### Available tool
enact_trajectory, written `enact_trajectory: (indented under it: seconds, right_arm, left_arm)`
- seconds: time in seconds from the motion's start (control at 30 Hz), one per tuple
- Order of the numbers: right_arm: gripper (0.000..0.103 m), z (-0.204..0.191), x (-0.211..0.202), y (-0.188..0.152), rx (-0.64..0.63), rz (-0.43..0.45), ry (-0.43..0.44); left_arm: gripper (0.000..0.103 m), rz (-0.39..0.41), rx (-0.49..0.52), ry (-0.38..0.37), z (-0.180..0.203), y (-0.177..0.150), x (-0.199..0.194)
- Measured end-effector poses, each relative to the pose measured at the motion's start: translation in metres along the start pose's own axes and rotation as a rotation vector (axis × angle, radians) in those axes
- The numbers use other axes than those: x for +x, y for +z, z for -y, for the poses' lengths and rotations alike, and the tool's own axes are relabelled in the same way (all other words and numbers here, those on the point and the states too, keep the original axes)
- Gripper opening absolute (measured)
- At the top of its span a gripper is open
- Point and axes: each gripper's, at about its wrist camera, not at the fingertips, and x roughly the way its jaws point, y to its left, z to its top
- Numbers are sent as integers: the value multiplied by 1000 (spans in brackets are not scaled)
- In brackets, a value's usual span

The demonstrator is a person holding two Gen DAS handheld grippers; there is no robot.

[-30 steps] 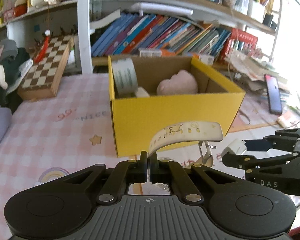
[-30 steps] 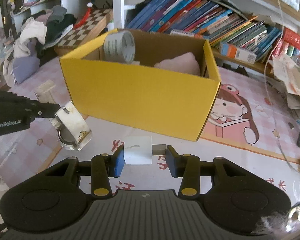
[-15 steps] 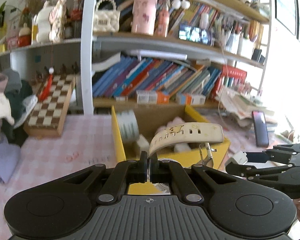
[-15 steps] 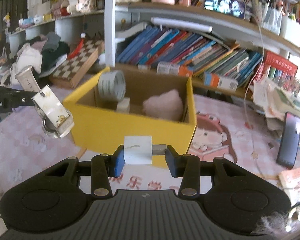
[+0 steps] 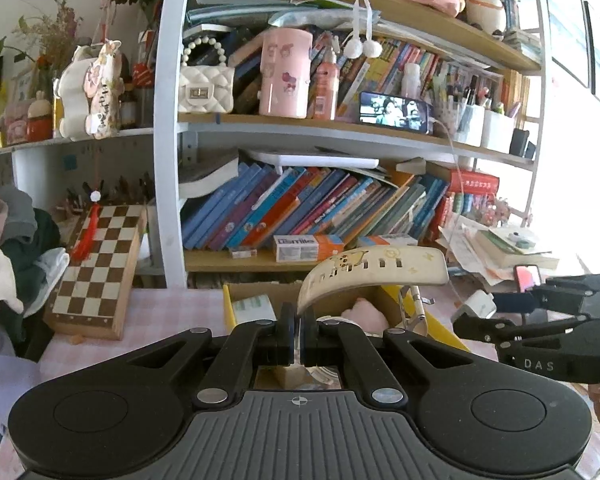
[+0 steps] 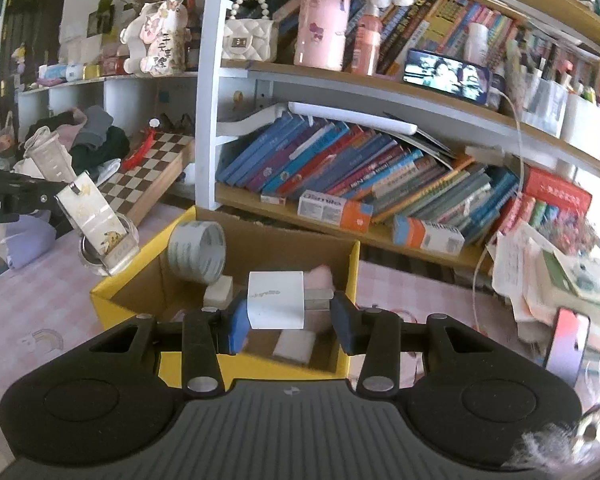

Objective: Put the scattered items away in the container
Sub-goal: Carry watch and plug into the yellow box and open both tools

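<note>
My left gripper [image 5: 298, 334] is shut on the end of a cream watch strap [image 5: 373, 268] with a cartoon print, whose metal buckle hangs below it. It hangs over the left rim of the open yellow box [image 5: 230, 312]. In the right wrist view the watch [image 6: 100, 220] dangles from the left gripper [image 6: 20, 200] by the box's left corner. My right gripper [image 6: 290, 312] is shut on a white charger plug [image 6: 276, 300], prongs to the right, above the yellow box [image 6: 118, 280]. A tape roll [image 6: 198, 252] and a pink soft thing [image 6: 321, 274] lie inside.
A bookshelf [image 5: 300, 216] full of books stands right behind the box. A chessboard [image 5: 96, 272] leans at the left beside a pile of clothes [image 5: 4, 256]. A phone [image 6: 565, 344] and stacked papers [image 6: 547, 272] lie at the right on the pink checked tablecloth [image 6: 28, 312].
Both grippers have risen with their items, from in front of the box's front wall to above its opening. The views now take in the upper shelves.
</note>
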Motion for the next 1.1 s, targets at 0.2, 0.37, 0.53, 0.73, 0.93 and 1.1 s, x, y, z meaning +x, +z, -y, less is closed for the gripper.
enact_trajectory:
  seconds: [0.2, 0.37, 0.53, 0.73, 0.93, 1.1]
  right_arm:
    - [40, 4, 41, 11, -98, -44, 80]
    - [41, 0, 83, 12, -192, -123, 149]
    - [41, -2, 120, 9, -254, -219, 237]
    - [41, 1, 166, 3, -292, -388, 350]
    - [41, 1, 187, -4, -325, -489, 422]
    - [41, 0, 190, -7, -321, -509, 459]
  left_arm:
    - [1, -87, -2, 1, 4, -1, 39]
    - [1, -151, 10, 25, 6, 0, 75]
    - [1, -198, 46, 47, 9, 7, 108]
    - [1, -316, 108, 50, 20, 5, 160]
    - [2, -407, 162, 48, 32, -5, 190]
    - [3, -438, 192, 56, 37, -8, 198]
